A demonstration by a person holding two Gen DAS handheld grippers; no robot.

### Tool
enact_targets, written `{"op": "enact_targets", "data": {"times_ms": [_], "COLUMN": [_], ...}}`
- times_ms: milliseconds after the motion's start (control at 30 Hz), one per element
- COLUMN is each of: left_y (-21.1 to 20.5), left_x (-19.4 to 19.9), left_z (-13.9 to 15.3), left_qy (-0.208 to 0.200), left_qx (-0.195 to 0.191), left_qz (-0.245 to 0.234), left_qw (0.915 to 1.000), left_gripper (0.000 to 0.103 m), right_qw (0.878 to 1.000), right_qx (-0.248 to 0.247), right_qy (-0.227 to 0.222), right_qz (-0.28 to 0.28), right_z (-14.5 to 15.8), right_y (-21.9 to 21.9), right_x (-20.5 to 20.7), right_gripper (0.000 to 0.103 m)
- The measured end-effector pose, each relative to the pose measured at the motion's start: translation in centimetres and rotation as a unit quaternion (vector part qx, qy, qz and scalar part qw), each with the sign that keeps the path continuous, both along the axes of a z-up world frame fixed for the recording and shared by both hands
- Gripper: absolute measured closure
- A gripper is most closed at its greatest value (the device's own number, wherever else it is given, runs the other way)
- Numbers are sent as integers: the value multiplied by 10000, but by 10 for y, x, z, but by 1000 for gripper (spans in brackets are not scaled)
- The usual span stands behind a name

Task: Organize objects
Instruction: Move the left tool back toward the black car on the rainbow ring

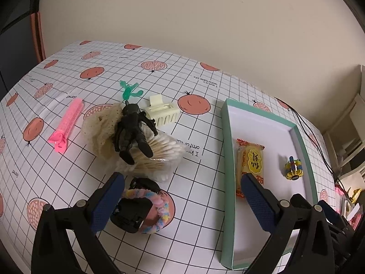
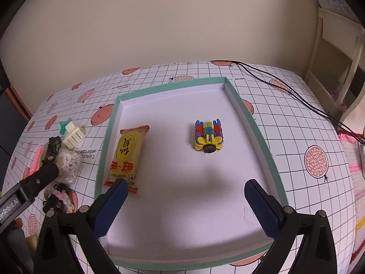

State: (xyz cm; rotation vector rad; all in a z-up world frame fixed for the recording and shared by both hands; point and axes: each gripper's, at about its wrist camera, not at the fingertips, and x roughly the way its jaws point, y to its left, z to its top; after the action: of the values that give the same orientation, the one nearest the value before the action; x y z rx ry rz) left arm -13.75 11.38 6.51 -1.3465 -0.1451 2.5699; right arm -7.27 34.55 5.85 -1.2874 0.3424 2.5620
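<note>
A green-rimmed white tray (image 1: pixel 228 150) (image 2: pixel 257 130) holds a yellow snack packet (image 1: pixel 251 162) (image 2: pixel 127 155) and a small multicoloured block toy (image 1: pixel 293 168) (image 2: pixel 208 138). Left of the tray lies a pile: a black figure (image 1: pixel 133 132) on a bag of cotton swabs (image 1: pixel 157 157), a cream mesh scrunchie (image 1: pixel 102 125), a cream hair claw (image 1: pixel 162 111), a green toy (image 1: pixel 130 90), a pink hair roller (image 1: pixel 68 123), and a pastel scrunchie around a black object (image 1: pixel 143 207). My left gripper (image 1: pixel 182 202) hangs open above the table between pile and tray. My right gripper (image 2: pixel 186 207) is open over the tray's near half.
The table wears a grid cloth printed with pomegranates (image 2: pixel 316 162). Black cables (image 2: pixel 285 89) run across its far right corner. A cream shelf unit (image 2: pixel 337 52) stands at the right, and knitted pink fabric (image 2: pixel 353 159) lies at the right edge. A beige wall backs the table.
</note>
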Motion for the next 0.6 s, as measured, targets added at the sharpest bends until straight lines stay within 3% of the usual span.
{"op": "enact_targets", "data": {"times_ms": [300,600], "left_y": [-18,-72], "left_x": [-5,-15], "left_z": [10,20], "left_qy": [-6,-12], "left_qx": [18,67], "left_qz": [-52,258], "left_qw": [10000,9996], "left_gripper": [1,2], "right_qw": [9997,9978], "right_qx": [-12,-252], "right_qy": [251,568], "right_qz": [-50,237], "right_z": [15,31], "right_y": [-7,-47], "right_x": [0,-8], "right_gripper": [0,0]}}
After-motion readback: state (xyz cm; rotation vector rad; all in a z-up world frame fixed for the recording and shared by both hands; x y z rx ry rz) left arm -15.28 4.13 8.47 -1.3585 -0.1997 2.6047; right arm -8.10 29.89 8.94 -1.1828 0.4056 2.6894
